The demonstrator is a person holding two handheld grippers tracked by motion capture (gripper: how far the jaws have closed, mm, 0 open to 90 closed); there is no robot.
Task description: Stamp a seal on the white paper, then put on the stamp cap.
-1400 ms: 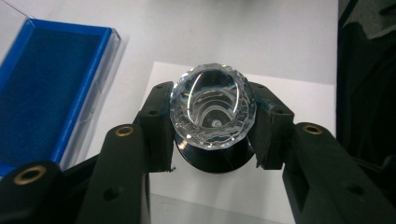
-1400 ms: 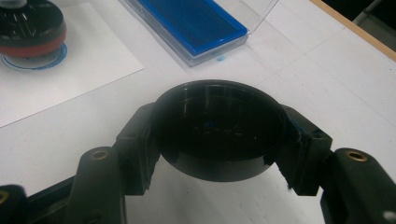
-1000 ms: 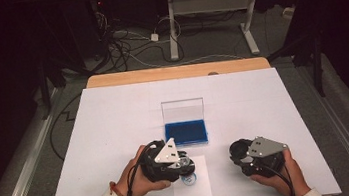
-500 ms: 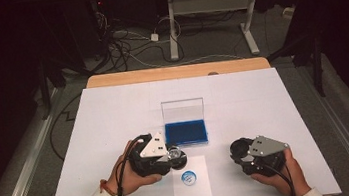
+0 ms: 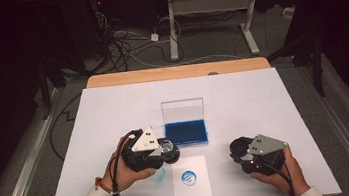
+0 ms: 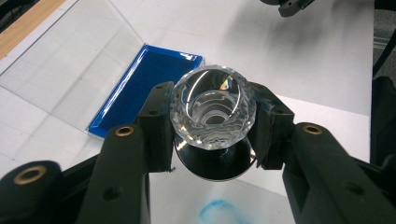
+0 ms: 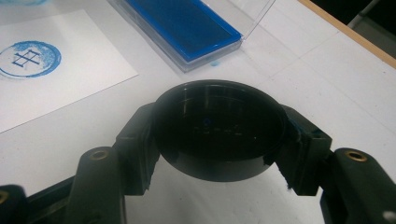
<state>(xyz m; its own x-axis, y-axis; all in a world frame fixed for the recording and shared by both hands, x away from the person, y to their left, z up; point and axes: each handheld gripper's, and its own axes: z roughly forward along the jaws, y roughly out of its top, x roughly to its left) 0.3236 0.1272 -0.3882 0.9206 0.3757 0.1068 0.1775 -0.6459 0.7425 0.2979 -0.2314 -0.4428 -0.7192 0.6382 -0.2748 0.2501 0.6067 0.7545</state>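
From the high view, the left gripper [image 5: 161, 152] hovers just in front of the open blue ink pad [image 5: 185, 132], carrying a stamp [image 5: 167, 147] with a clear faceted knob. On the white paper sheet [image 5: 198, 188] near the front edge of the tabletop [image 5: 263, 97] sits a round blue stamp print [image 5: 188, 178]. The right gripper [image 5: 239, 153] is off to the right, well apart from the pad.

In the left gripper view, both jaws are closed on the stamp's crystal-like handle [image 6: 213, 113], pinching it at its sides above the black round base [image 6: 217, 163]. That knob looks hard, smooth and rigid, probably slippery on its facets and liable to chip or twist out; a hold lower, near the neck by the base, seems steadier.

In the right gripper view, the jaws clasp a shallow black round cap [image 7: 219, 128], likely the stamp's cover. It appears light, stiff plastic, best held across its rim as now.
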